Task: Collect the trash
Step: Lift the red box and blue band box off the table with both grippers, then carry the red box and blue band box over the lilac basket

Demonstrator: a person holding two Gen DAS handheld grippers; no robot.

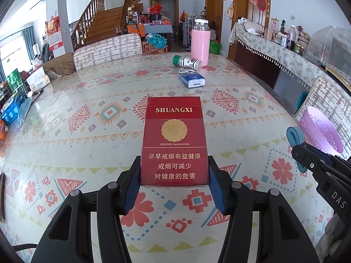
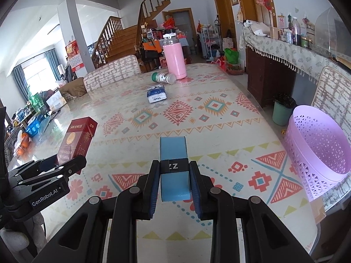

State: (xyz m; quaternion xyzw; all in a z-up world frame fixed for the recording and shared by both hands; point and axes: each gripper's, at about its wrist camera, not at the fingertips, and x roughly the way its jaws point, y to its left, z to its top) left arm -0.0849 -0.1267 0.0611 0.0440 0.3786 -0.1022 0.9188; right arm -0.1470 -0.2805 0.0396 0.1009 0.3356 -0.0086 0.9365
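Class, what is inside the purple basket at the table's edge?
The purple basket looks empty where its inner wall shows; its near rim hides the bottom, so small items there cannot be ruled out.

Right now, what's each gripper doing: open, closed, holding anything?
Left gripper: closed on the red Shuangxi cigarette pack, held above the table.
Right gripper: closed on a light blue roll with a black band.

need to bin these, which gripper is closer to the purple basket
Right. The right gripper is just left of the basket; the left gripper is farther left.
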